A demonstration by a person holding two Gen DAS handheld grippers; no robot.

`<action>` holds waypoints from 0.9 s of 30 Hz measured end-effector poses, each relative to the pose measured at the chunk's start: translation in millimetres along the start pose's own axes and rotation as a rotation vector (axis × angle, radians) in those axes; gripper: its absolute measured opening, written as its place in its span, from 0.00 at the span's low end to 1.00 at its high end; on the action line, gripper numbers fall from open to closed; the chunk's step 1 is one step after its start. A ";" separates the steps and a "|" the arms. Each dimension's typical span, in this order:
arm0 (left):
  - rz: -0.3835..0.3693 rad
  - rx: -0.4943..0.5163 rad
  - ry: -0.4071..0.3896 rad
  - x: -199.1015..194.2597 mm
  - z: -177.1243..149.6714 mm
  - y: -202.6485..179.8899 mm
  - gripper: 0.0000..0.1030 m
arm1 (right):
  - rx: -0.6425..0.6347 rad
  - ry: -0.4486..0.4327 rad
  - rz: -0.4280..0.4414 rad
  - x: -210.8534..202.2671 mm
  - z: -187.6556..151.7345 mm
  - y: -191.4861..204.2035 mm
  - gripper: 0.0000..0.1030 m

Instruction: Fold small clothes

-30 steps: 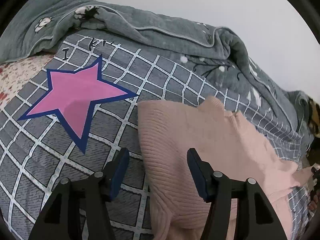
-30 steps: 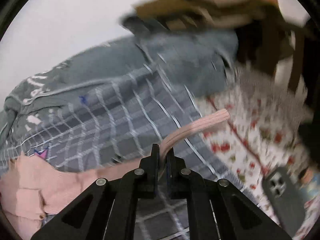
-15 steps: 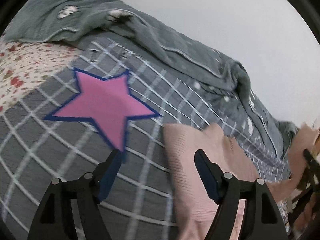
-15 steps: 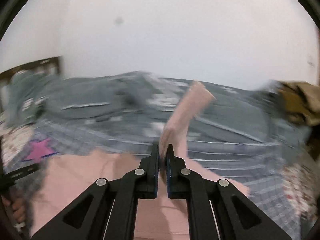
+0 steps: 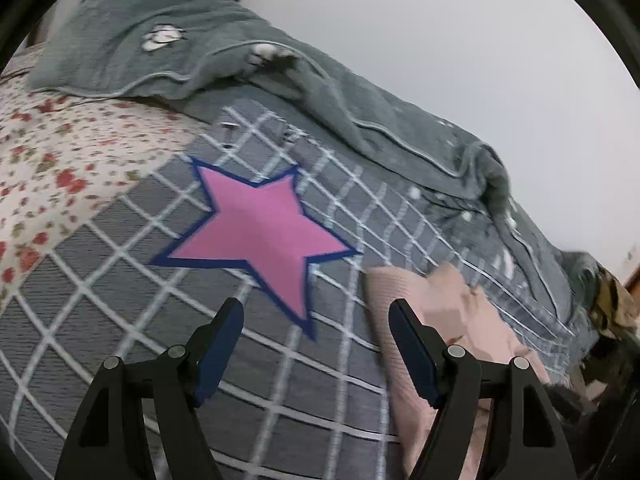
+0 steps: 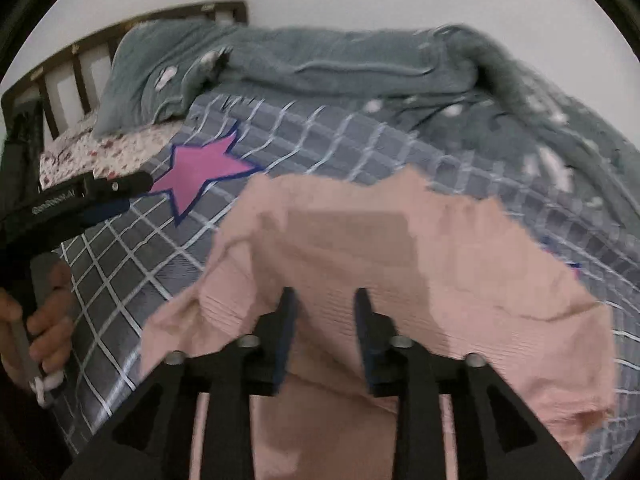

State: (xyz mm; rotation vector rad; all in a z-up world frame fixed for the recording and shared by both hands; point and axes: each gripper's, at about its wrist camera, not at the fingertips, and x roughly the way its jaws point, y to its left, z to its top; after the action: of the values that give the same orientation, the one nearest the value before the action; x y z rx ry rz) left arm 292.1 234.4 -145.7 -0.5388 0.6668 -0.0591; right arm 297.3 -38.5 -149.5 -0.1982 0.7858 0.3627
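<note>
- Pink knit top (image 6: 400,264) lies on the grey checked blanket (image 5: 132,304) of the bed, with a sleeve folded over its body; in the right wrist view it fills the centre and lower half, its far edge ragged towards 12 o'clock.
- Right tool (image 6: 325,334) hovers just above the folded cloth, jaws apart and holding nothing; whether the fingertips touch the knit I cannot tell through the blur.
- Left tool (image 5: 316,344) hangs over bare blanket with its jaws wide apart and empty. The top's near edge sits at about 3 o'clock of it, close to the right-hand fingertip (image 5: 404,328).
- Judged step: one sleeve looks laid across, so the other side or the hem likely comes next.
- To do it well, take the knit near a corner with a shallow bite, gripping both layers only where the fold needs them. Lift just enough to clear the blanket, and lay the edge down square to the ribbing before letting go.
- Soft ribbed knit probably stretches and drags, so a slow carry should keep the first fold from slipping.
- Room: open blanket lies at 9 to 10 o'clock of the top, around the pink star patch (image 5: 256,232).
- Crumpled grey quilt (image 6: 360,68) crowds the 12 o'clock side; floral sheet (image 5: 52,160) marks the blanket's far-left edge.
- Person's left hand (image 6: 44,320) and its tool sit at 9 o'clock in the right wrist view, well clear of the top.
</note>
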 end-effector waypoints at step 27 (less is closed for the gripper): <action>0.021 0.229 0.109 38.0 -42.9 -102.3 0.56 | 0.424 0.009 -0.204 -51.2 -89.7 -227.4 0.30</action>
State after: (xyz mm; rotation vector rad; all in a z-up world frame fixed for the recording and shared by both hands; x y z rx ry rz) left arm 308.2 118.3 -145.1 -0.3093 0.7607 -0.1445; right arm 294.1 -287.8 -165.7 0.1174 0.8254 -0.0021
